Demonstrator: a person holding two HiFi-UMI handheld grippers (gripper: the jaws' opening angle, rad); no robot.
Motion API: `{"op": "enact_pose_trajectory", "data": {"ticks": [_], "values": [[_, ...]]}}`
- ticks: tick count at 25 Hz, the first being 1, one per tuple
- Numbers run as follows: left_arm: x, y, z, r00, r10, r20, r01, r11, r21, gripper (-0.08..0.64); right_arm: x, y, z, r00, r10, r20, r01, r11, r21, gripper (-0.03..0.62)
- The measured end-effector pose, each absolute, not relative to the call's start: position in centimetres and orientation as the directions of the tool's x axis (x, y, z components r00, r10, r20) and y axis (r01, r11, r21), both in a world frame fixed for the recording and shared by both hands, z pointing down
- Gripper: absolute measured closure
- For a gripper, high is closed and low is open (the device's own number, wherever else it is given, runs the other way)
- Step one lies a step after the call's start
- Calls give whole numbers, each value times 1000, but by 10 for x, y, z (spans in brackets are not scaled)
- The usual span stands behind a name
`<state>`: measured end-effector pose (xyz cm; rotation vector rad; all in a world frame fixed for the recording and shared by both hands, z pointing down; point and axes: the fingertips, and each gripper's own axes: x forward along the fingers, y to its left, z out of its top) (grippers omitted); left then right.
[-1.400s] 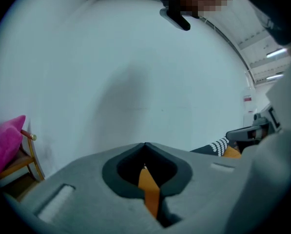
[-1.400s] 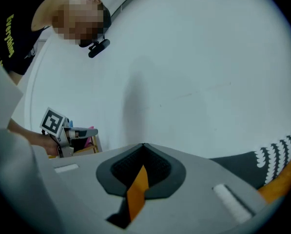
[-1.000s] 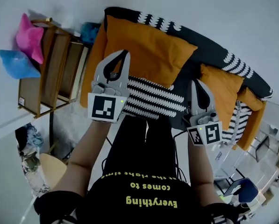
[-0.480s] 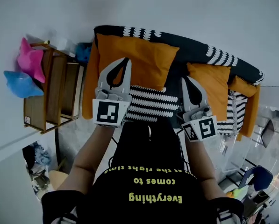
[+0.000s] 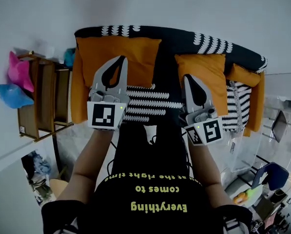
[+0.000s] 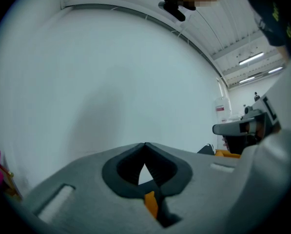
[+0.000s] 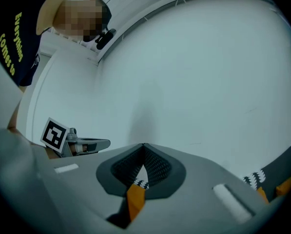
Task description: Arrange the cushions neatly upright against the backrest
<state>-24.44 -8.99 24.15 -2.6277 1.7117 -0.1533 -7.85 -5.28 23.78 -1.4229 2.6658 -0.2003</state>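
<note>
left gripper (image 5: 122, 58) and right gripper (image 5: 186, 77) are drawing back from the sofa (image 5: 150, 104), fingers (image 5: 102, 82) closed together empty, orange cushions (image 5: 140, 55) standing against its backrest (image 5: 169, 33).

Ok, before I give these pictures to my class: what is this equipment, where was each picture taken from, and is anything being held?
No robot: a person holds a two-jaw tool in each hand, the left gripper and the right gripper. The cube with square markers is part of each tool. The head view comes from a camera on the person's head, looking down at a sofa with a black-and-white cover. On it are a large orange cushion, a smaller orange cushion and a third cushion at the far right. Beside the sofa stands a wooden shelf with a pink soft toy and a blue soft toy. The two gripper views come from cameras riding on the tools, looking along the jaws. Both pairs of jaws are shut and hold nothing.
</note>
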Motion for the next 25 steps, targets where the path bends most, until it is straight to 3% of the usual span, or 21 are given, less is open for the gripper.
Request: {"op": "enact_pose_trajectory", "data": {"ticks": [11,25], "values": [[-71,-89,287,342,-931,128,-929,-355,-103,561,131,-52,282,-563,-826,34,-810,543,-223,581],[76,-149,415,564,-783,264,-805,-592,-35,561,277,-42,387,-317,-937,149,-920,266,-287,581]]}}
